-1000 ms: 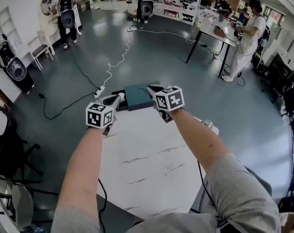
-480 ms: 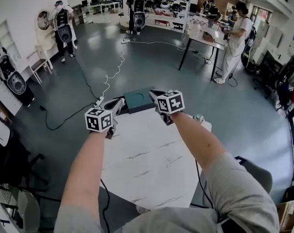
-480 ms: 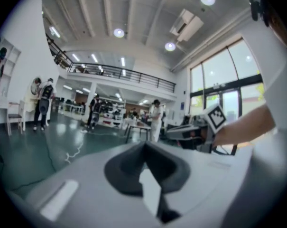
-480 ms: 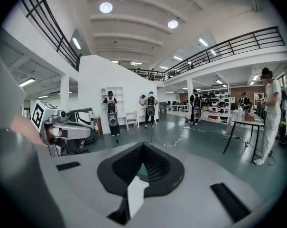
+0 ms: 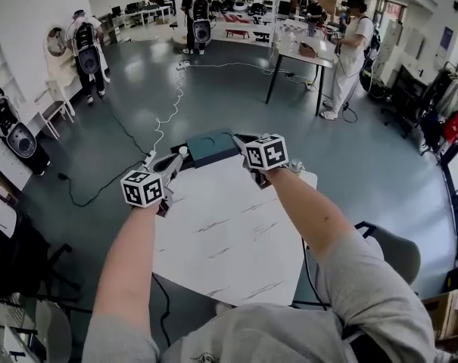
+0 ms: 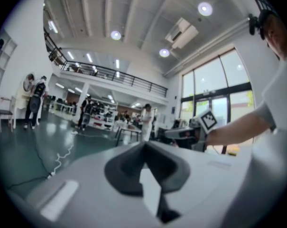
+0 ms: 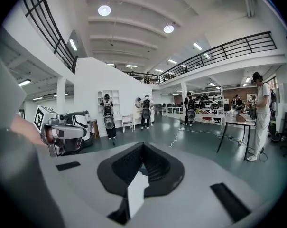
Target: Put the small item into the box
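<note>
A dark green box point(image 5: 212, 147) sits at the far edge of the white table point(image 5: 229, 240). My left gripper point(image 5: 181, 155) hangs just left of the box, jaws shut with nothing between them. On the box's right side my right gripper point(image 5: 238, 138) is held, its jaws also closed together. Both gripper views point up into the hall, not at the table. The left gripper point(image 6: 145, 146) shows its pads meeting, and so does the right gripper point(image 7: 142, 148). I see no small item in either grip. A small pale object point(image 5: 295, 167) lies at the table's right edge, behind my right arm.
The table stands on a grey-green floor with a white cable point(image 5: 168, 116) and a black cable point(image 5: 100, 184). Several people stand in the hall, one by a black-legged table point(image 5: 312, 55) at the back right. A grey chair point(image 5: 391, 252) is at the right.
The head view has shifted, so the table and box sit a little higher in frame. My left gripper has drifted slightly left, away from the box. The right gripper holds its place.
</note>
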`<state>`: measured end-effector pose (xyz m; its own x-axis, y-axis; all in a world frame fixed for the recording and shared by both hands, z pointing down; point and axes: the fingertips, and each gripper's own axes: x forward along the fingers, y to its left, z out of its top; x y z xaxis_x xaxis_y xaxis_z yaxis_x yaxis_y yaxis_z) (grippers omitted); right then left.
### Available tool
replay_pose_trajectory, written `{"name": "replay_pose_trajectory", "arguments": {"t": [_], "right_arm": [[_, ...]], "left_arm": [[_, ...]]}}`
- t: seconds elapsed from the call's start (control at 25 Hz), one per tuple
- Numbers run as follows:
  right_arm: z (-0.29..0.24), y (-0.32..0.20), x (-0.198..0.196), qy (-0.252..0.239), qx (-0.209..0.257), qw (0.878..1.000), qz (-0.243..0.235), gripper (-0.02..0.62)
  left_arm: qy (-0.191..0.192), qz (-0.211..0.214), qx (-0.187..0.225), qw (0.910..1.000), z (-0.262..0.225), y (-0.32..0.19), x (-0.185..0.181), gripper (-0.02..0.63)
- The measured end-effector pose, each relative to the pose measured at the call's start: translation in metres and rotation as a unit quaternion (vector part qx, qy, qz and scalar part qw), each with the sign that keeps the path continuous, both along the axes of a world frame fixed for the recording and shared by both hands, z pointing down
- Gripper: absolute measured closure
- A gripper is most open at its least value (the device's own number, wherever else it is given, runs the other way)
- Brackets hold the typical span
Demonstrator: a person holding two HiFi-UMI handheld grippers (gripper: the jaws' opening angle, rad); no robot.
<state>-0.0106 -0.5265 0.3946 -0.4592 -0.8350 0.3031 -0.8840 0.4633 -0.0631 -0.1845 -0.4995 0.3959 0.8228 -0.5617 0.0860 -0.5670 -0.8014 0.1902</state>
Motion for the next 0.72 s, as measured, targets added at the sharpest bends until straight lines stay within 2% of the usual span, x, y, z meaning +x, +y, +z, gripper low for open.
{"name": "replay_pose_trajectory", "arguments": {"t": [0.2,0.4,0.72], "right_arm": [[-0.011,0.033,0.026,-0.005,0.0,1.0,0.004,0.589],[-0.016,0.062,0.047,-0.009,0.002,1.0,-0.013,0.589],[-0.027,0.113,0.08,-0.014,0.008,0.998,-0.053,0.589]], "left_arm": [[-0.016,-0.052,0.003,0.9985,-0.006,0.029,-0.004,0.601],[-0.002,-0.104,-0.004,0.9946,-0.01,0.066,-0.005,0.603],[0.013,-0.163,0.004,0.9865,-0.023,0.132,0.025,0.603]]}}
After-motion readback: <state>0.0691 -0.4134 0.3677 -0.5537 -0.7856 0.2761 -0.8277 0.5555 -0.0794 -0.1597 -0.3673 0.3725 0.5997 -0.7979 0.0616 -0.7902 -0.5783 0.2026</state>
